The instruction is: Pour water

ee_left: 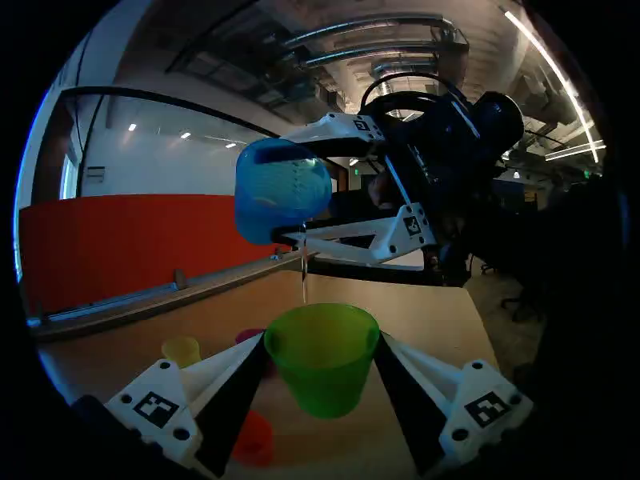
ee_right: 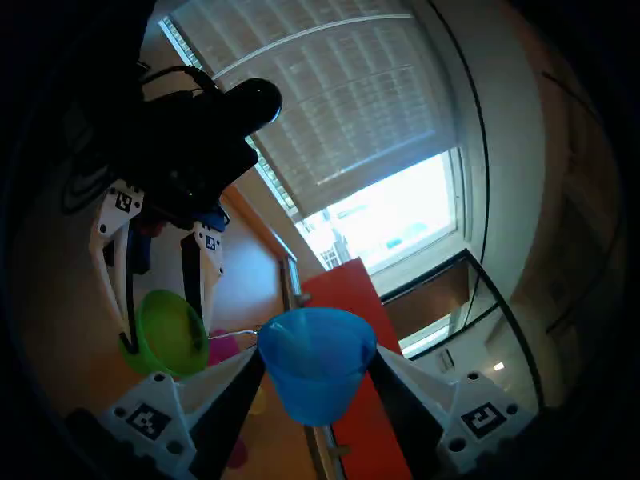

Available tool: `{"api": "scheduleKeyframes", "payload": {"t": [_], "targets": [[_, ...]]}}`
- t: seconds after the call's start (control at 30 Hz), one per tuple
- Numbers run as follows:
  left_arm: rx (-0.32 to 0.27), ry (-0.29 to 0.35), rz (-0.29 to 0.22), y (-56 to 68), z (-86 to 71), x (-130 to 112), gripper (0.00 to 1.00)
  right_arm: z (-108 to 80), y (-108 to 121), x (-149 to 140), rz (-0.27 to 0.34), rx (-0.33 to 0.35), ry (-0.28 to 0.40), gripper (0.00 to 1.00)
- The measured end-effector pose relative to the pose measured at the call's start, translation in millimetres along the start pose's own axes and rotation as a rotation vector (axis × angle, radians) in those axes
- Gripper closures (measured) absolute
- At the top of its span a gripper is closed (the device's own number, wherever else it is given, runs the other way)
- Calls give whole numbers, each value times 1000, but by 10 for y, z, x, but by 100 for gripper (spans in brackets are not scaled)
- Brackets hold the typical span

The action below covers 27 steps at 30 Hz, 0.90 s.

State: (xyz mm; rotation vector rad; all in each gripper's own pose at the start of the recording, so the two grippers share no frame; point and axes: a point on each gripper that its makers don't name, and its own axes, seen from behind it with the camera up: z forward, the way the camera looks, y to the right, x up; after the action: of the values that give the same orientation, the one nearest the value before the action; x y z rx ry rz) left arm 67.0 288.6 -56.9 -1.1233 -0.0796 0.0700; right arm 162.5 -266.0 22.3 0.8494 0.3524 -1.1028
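Jaws clamped: left gripper [ee_left: 320,342] on green cup [ee_left: 324,372]; right gripper [ee_right: 316,354] on tilted blue cup [ee_right: 316,380], water [ee_left: 304,276] trickling.

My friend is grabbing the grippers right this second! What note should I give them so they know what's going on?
Left hand-held gripper: shut on the green cup, held upright over the table.
Right hand-held gripper: shut on the blue cup, tipped above the green cup.
Done: pouring is under way; a thin water stream falls from the blue cup into the green cup.
Left: finish the pour, level the blue cup, probably set both down.
Also on the table: yellow cup, red cup.
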Motion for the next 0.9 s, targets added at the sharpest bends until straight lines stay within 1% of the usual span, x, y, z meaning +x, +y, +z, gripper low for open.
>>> {"api": "scheduleKeyframes", "payload": {"t": [0.3, 0.7, 0.9], "targets": [[2, -6, 2, -11, 3, -27, 11, -3, 22, 7, -27, -12, -1, 10], [3, -6, 10, -24, 2, 8, 11, -1, 82, 7, -59, -31, 0, 10], [3, -7, 13, -7, 4, 12, 11, -1, 90, 10, -89, -39, -2, 10]]}}
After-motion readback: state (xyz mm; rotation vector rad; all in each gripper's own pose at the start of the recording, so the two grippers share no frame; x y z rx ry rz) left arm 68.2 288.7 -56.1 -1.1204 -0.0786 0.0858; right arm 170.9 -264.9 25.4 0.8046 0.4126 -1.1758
